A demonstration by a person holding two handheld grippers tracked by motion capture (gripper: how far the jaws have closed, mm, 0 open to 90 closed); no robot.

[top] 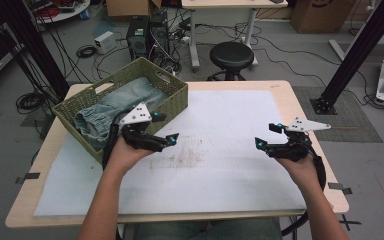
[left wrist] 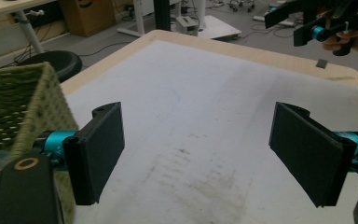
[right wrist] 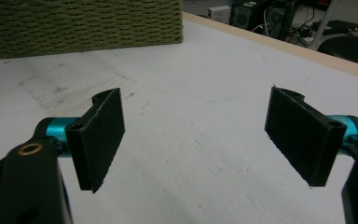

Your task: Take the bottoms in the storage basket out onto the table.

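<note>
A green woven basket (top: 177, 95) stands at the table's back left with folded blue jeans (top: 111, 106) lying inside it. My left gripper (top: 166, 128) hovers just in front of the basket, pointing right, jaws wide open and empty. In the left gripper view its jaws (left wrist: 198, 156) frame bare white mat, with the basket's corner (left wrist: 32, 100) at the left. My right gripper (top: 268, 135) is held over the mat's right side, pointing left, also open with nothing between its pads (right wrist: 196, 140). The basket's wall (right wrist: 84, 23) runs across the top of the right gripper view.
A white mat (top: 220, 125) with a faint brown stain (top: 180, 155) covers the wooden table (top: 300, 107). Behind the table stand a black stool (top: 231, 55), computer towers (top: 145, 35) and tangled cables. Black frame posts rise at both sides.
</note>
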